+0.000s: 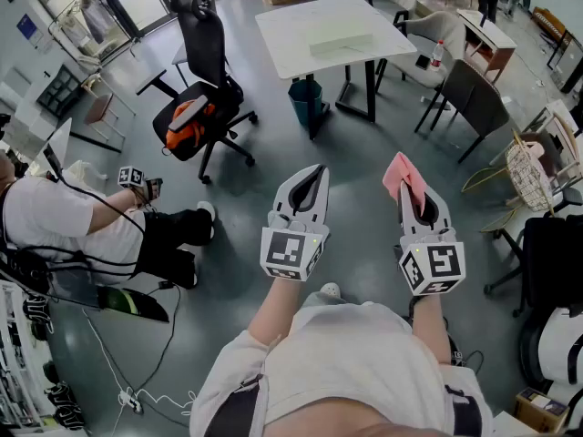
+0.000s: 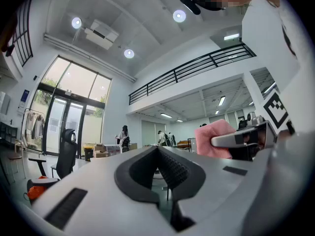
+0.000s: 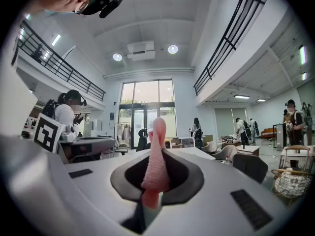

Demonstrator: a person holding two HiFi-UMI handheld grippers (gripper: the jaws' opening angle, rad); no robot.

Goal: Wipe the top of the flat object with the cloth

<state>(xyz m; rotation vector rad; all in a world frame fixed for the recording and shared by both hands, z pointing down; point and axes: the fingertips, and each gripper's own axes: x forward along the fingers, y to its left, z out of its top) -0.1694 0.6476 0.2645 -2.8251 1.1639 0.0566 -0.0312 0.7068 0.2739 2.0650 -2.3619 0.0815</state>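
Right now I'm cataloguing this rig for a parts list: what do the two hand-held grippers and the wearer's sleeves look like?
The left gripper and right gripper match: pale grey shells tapering to a pointed claw, lined in black with ribbed pads. Each carries a cube of black-and-white square markers behind the claw. The person wears a white short-sleeved shirt.

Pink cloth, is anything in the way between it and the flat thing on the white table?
Nothing visible blocks it. The right tongs hold the pink cloth up in the air, and only floor lies before the white table carrying the flat object.
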